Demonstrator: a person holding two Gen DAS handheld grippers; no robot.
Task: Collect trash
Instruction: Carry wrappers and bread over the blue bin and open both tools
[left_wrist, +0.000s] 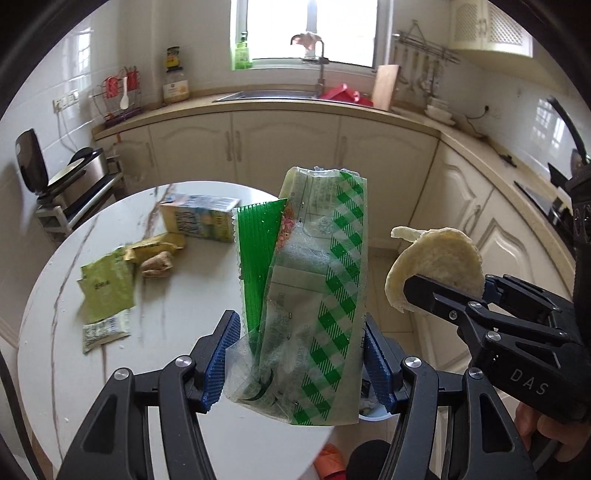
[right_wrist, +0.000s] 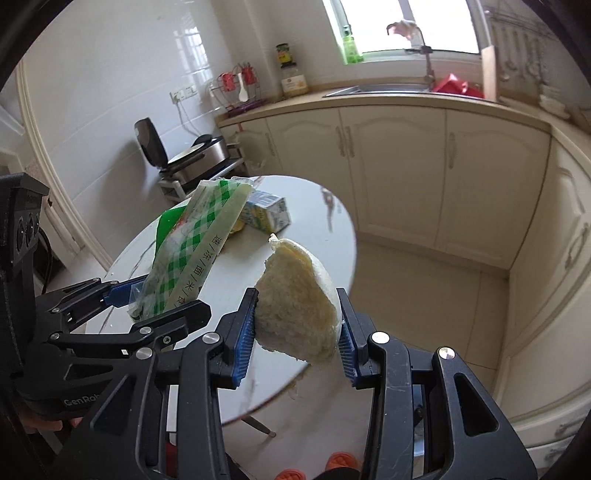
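Kitchen; round marble table (left_wrist: 177, 321) w/ wrappers (left_wrist: 107, 291); left gripper (left_wrist: 295, 363) clamps bag (left_wrist: 314, 295); right gripper (right_wrist: 297, 338) clamps bun (right_wrist: 299, 306).

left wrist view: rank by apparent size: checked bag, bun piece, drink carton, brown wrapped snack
1. checked bag, though nearest the camera
2. bun piece, also close
3. drink carton
4. brown wrapped snack

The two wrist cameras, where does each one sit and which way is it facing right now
Left wrist: on the left gripper, looking down over the round table toward the sink counter; its pads clamp a green checked bag; the right gripper and a hand show.
Right wrist: on the right gripper, facing the same counter; its pads clamp a bun piece; the left gripper shows.
Shared: table, bag, bun piece, juice carton, sink.
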